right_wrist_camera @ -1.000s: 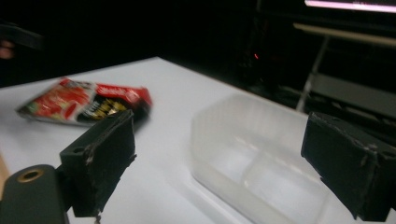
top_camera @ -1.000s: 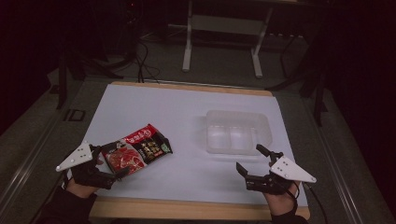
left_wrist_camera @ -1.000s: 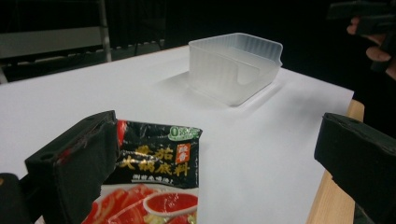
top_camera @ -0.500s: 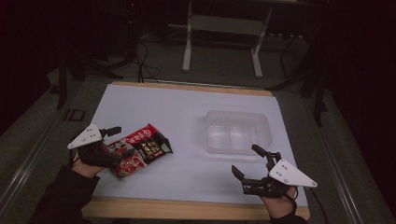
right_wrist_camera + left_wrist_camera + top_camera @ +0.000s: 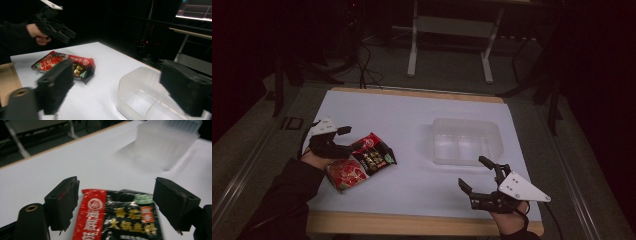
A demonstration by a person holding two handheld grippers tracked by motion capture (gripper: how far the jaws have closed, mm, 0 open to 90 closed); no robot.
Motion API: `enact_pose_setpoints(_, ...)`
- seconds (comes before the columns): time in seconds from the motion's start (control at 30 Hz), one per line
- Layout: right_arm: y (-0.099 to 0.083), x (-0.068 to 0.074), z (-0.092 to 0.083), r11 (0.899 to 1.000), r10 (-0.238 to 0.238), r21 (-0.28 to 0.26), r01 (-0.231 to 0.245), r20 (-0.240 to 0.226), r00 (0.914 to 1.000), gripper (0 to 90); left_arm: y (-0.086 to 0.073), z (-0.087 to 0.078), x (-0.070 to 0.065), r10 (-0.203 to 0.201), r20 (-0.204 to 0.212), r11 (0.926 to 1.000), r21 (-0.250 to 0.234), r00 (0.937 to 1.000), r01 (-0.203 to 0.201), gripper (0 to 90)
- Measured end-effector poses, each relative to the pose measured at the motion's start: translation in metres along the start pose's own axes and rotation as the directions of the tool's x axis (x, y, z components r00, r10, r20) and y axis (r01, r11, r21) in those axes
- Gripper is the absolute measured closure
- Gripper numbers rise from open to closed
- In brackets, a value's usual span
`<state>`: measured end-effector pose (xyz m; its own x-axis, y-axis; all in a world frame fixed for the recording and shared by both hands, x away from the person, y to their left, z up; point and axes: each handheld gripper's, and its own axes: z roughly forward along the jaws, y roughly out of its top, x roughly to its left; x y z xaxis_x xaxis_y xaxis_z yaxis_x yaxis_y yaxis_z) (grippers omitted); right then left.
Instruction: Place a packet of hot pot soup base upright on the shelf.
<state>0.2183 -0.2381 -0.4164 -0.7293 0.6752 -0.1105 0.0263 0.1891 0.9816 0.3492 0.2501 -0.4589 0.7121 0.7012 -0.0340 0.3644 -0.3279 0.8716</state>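
The packet (image 5: 361,162) lies flat on the white table (image 5: 412,125), well to the left of the clear tub (image 5: 467,141), and the left gripper (image 5: 349,138) is over its far end, lining up for a pick. In the left gripper view the packet's red-and-black end (image 5: 117,217) sits between the two jaws, which have just been closing but are not yet pressing on it; there is bare table on either side of the foil, though the blur leaves some doubt how near the pads come. So I take this as the grasp step, with the lift and carry toward the tub not yet begun. The right gripper (image 5: 482,177) hangs just in front of the tub, jaws spread wide with nothing between them, the tub's near rim (image 5: 140,75) in its own view. Next, the left jaws need to close firmly on the packet's edge, low enough to catch the thin foil, before any lift toward the tub.
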Motion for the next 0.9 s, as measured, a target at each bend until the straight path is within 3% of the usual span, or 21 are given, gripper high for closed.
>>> enact_pose_setpoints(0.1, 0.000, -0.001, 0.001, 1.000, 0.016, 0.013, -0.016, -0.014, 0.9998, 14.4, -0.002, 0.013, 0.010, -0.022, 0.009, 0.9993, 0.030, 0.9997, 0.022, 32.3)
enact_pose_setpoints(0.23, -0.002, -0.001, 0.002, 0.999, 0.025, 0.026, -0.025, -0.016, 0.9996, 14.4, -0.002, 0.028, 0.020, -0.013, -0.005, 0.9977, 0.066, 0.9999, 0.014, 43.5)
enact_pose_setpoints(0.4, -0.003, -0.002, 0.004, 0.998, 0.044, 0.047, -0.042, -0.034, 0.9984, 16.0, 0.001, 0.042, 0.029, -0.002, -0.023, 0.9934, 0.115, 0.9997, 0.005, 48.3)
enact_pose_setpoints(0.43, -0.004, -0.002, 0.004, 0.998, 0.051, 0.049, -0.049, -0.037, 0.9980, 18.1, 0.003, 0.049, 0.034, -0.019, -0.016, 0.9906, 0.135, 0.9997, 0.021, 48.2)
enact_pose_setpoints(0.63, -0.004, -0.003, 0.002, 0.998, 0.044, 0.035, -0.043, -0.038, 0.9983, 18.4, 0.001, 0.070, 0.043, -0.021, -0.022, 0.9745, 0.223, 0.9995, 0.026, 45.0)
enact_pose_setpoints(0.67, -0.004, -0.003, 0.002, 0.998, 0.049, 0.034, -0.047, -0.043, 0.9979, 19.0, 0.001, 0.070, 0.043, -0.021, -0.022, 0.9745, 0.223, 0.9995, 0.026, 45.2)
enact_pose_setpoints(0.73, -0.005, -0.004, 0.002, 0.998, 0.049, 0.031, -0.048, -0.039, 0.9980, 18.9, -0.002, 0.079, 0.044, -0.015, -0.003, 0.9630, 0.269, 0.9999, 0.016, 46.4)
enact_pose_setpoints(0.9, -0.006, -0.005, 0.003, 0.998, 0.061, 0.038, -0.059, -0.046, 0.9971, 19.1, -0.005, 0.090, 0.046, -0.024, 0.008, 0.9472, 0.320, 0.9997, 0.020, 51.0)
